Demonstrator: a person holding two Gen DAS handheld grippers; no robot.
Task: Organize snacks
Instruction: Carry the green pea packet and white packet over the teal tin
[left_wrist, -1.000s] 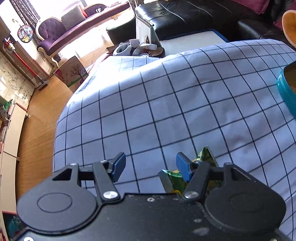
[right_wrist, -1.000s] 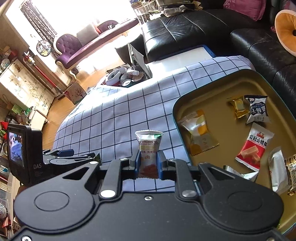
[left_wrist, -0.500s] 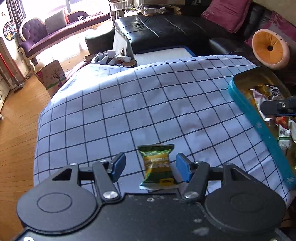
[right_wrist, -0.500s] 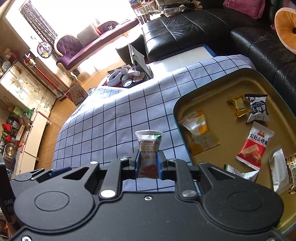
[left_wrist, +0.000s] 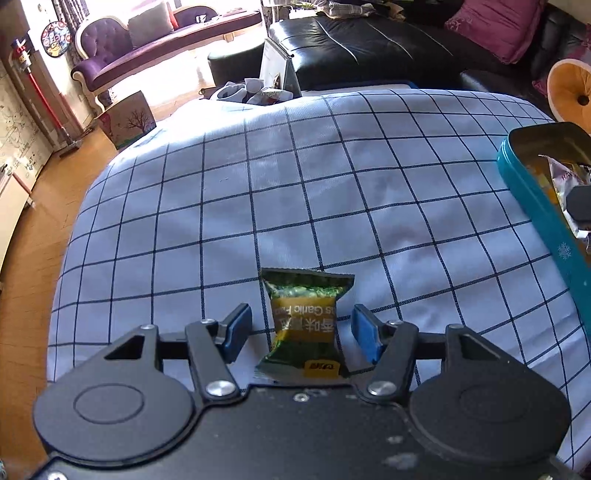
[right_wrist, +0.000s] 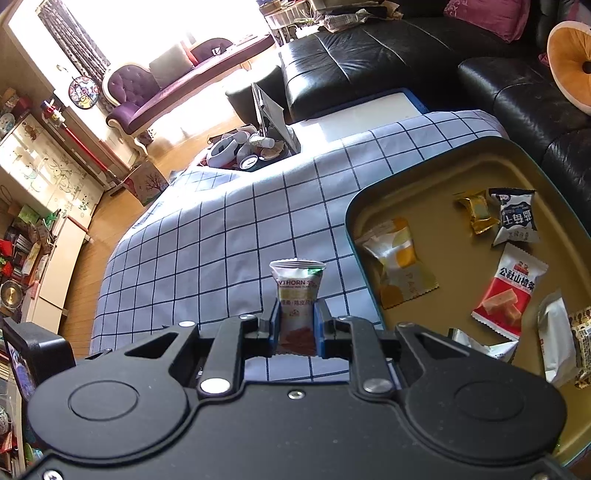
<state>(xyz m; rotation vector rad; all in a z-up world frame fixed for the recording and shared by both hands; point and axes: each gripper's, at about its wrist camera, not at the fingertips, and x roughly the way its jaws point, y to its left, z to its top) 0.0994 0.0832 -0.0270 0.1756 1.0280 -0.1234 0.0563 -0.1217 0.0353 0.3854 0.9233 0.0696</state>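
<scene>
Item: green-and-gold foil garlic-pea snack packet (left_wrist: 304, 325), lying flat on the blue-checked cloth-covered bench (left_wrist: 332, 192), between the spread fingers of the left hand-held gripper (left_wrist: 301, 330), neither blue pad touching it.

Item: white hawthorn-strip sachet (right_wrist: 296, 301), upright, pinched at its lower half by the closed right hand-held gripper (right_wrist: 296, 328), left of the teal gold-lined tin tray (right_wrist: 354, 206).

Handling: both probably light, crinkly, slippery; pillow-soft middles. Grip across the filled body, not the crimped ends.
</scene>
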